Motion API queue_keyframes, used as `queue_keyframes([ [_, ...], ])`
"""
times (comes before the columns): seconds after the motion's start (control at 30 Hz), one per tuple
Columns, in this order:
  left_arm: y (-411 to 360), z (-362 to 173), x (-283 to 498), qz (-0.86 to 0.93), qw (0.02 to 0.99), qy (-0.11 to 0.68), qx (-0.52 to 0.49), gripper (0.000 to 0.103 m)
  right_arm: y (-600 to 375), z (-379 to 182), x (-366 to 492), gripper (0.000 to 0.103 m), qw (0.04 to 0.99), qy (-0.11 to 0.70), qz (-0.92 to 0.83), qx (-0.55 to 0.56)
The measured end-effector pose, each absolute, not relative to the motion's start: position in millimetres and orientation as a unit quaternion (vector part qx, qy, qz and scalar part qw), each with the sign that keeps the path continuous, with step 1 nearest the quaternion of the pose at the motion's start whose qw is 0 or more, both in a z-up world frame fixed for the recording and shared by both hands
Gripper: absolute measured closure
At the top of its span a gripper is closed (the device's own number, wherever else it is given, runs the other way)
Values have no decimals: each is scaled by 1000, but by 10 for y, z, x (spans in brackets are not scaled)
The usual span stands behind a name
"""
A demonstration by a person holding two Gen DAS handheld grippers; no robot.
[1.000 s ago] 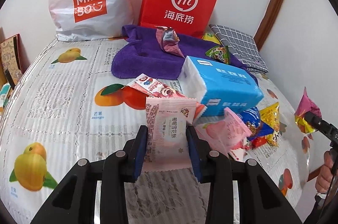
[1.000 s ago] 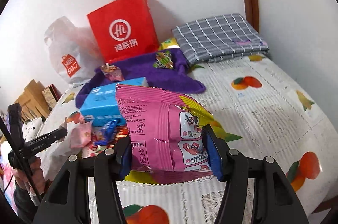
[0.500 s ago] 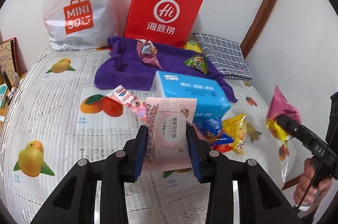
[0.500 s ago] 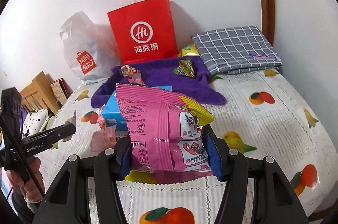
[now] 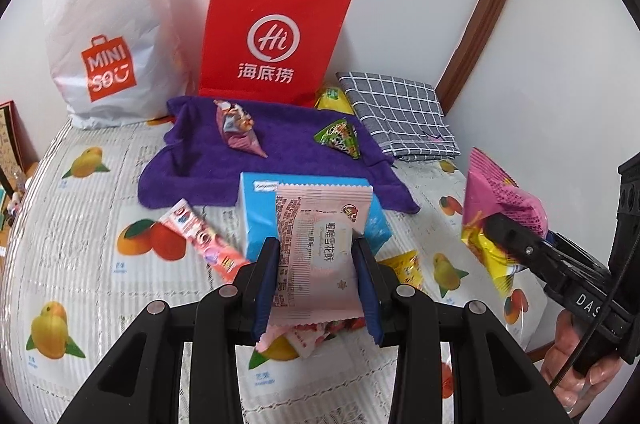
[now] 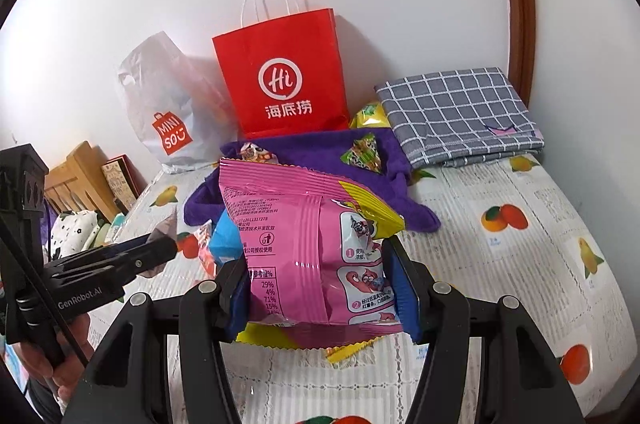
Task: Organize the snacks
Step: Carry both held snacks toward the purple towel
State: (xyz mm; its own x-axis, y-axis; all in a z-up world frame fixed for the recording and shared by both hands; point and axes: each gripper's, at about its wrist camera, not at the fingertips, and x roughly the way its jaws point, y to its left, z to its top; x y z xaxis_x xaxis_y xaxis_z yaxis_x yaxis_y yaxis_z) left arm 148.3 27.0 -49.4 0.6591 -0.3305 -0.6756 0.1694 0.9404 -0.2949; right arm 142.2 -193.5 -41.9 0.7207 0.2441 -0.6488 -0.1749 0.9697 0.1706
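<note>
My left gripper (image 5: 316, 284) is shut on a pale pink snack packet (image 5: 320, 248) and holds it above the table. My right gripper (image 6: 320, 288) is shut on a large pink and yellow snack bag (image 6: 308, 248), also lifted; this bag shows at the right of the left wrist view (image 5: 496, 208). A blue tissue pack (image 5: 256, 216), a long pink-red snack packet (image 5: 200, 236) and a yellow packet (image 5: 404, 264) lie on the fruit-print tablecloth (image 5: 80, 224). Two small snack packets (image 5: 240, 128) (image 5: 340, 138) lie on a purple towel (image 5: 280, 160).
A red paper bag (image 5: 272, 36) and a white plastic Miniso bag (image 5: 108, 36) stand against the back wall. A folded grey checked cloth (image 5: 400, 112) lies at the back right, with a yellow-green packet (image 5: 332, 98) beside it. Wooden furniture (image 6: 80, 176) stands left of the table.
Both grippers have pulled back and risen from the table with their packets still held. The snack pile and tissue pack now sit farther away and lower in view.
</note>
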Motion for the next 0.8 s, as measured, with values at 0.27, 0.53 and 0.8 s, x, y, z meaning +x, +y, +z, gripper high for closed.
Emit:
queue_keyframes([
  [0.27, 181, -402, 1640, -130, 907, 388, -102, 68, -1892, -300, 1602, 45, 927, 352, 122, 42],
  [0.53, 206, -354, 1849, -125, 905, 392, -108, 68, -1846, -221, 1852, 45, 928, 348, 127, 36],
  [0.8, 354, -358, 2087, -122, 902, 394, -128, 68, -1853, -184, 2193, 45, 926, 351, 132, 42],
])
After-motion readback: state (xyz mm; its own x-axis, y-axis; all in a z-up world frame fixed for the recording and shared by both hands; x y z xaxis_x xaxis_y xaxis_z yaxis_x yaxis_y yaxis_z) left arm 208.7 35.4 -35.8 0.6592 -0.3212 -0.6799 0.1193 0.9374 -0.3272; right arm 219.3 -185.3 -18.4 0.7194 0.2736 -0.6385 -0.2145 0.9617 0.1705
